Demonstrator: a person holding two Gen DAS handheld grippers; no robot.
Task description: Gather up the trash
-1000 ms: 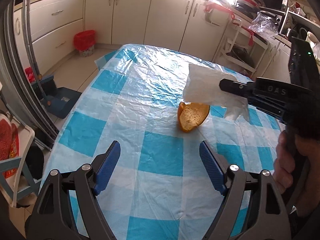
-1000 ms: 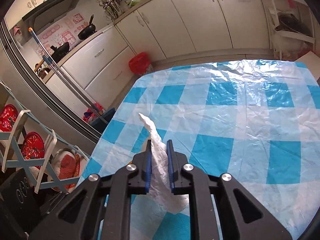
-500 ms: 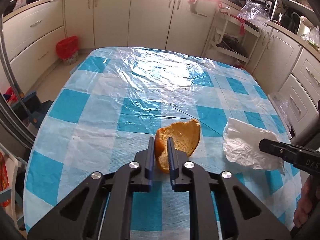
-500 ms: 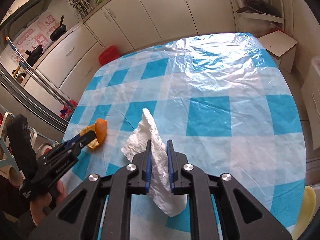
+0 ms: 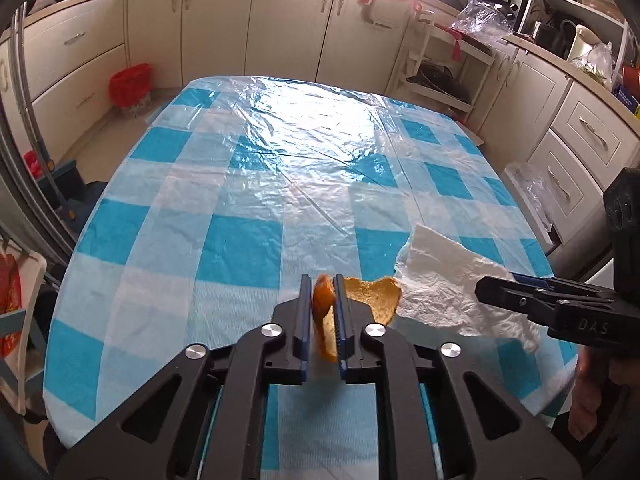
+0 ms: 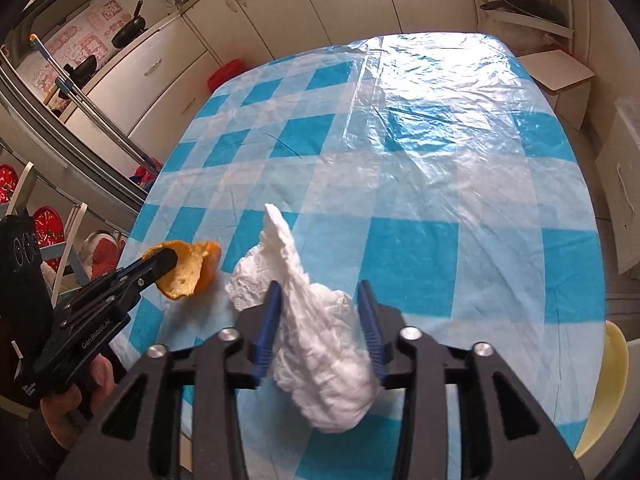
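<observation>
A curled orange peel (image 5: 376, 296) sits between the blue pads of my left gripper (image 5: 322, 280), just above the blue-checked tablecloth (image 5: 240, 240). The pads still touch the peel while the jaws are opening. In the right wrist view, that gripper (image 6: 166, 258) holds the peel (image 6: 192, 268) near the table's left edge. A crumpled white tissue (image 6: 316, 320) lies between the fingers of my right gripper (image 6: 319, 286). These jaws are opening and stand wide, so the pads do not press it. The left wrist view shows the tissue (image 5: 440, 280) beside the peel, at the right gripper (image 5: 486, 290).
A red bin (image 5: 130, 84) stands on the floor by the cream cabinets beyond the table. A pale yellow chair (image 6: 608, 360) is at the table's right edge, and a cardboard box (image 6: 560, 76) is at its far right corner. A hand grips each tool's handle.
My left gripper went from wide open to shut around the orange peel and raised it. My right gripper's jaws spread apart, loosening the tissue, and it came closer to the peel.
</observation>
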